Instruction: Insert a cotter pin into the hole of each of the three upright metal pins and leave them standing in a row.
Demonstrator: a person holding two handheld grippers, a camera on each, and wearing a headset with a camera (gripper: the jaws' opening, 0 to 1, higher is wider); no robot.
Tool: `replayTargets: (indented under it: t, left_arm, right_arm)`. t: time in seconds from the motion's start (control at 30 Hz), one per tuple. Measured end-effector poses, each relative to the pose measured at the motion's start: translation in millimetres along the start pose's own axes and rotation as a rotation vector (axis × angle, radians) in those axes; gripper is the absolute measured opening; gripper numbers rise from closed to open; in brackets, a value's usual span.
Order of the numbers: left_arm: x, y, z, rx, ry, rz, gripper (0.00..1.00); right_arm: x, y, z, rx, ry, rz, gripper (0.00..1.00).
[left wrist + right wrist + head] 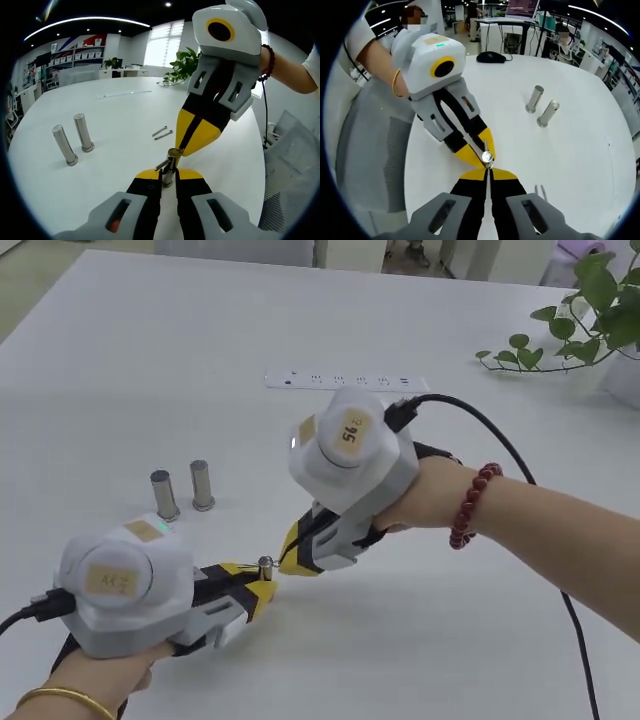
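Our left tongs (169,176) clamp an upright metal pin (171,161) over the bench (115,115). Our right tongs (183,149), closed on a cotter pin (161,164), reach it from 1 o'clock, cotter pin crosswise to its axis. Two other pins (65,145) stand at 10 o'clock.

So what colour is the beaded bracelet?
The bracelet is dark red, clearest in the head view.

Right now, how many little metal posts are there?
3. One post and a second stand side by side on the table; the third post is clamped in the left tool, the right tool holding a cotter pin at its top.
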State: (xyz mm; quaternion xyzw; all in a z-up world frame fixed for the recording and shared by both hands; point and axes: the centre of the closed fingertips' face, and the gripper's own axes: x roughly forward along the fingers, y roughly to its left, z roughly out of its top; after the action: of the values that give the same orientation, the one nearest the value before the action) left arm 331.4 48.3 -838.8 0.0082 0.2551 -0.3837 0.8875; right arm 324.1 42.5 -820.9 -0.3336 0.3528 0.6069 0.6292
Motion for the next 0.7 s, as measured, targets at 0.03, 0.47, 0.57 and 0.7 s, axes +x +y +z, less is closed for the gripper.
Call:
replayTargets:
  t: [0.03,0.47,0.57,0.7]
  left_arm:
    - [0.0,-0.2,0.0,0.002,0.001,-0.001,0.09]
    - [-7.4,1.7,-2.0,0.029,0.024,-0.004,0.24]
    - [-12.9,1.8,-2.8,0.041,0.028,-0.003,0.27]
    - [-19.2,-0.3,-0.9,0.053,0.02,-0.011,0.32]
  right_arm:
    - [-0.1,0.3,-0.2,0.002,0.0,0.0,0.05]
    - [-6.1,0.0,-0.6,0.07,-0.024,0.003,0.12]
    - [-9.8,-2.1,2.3,0.102,-0.051,-0.004,0.15]
    - [-14.2,-3.7,6.7,0.134,-0.083,-0.007,0.17]
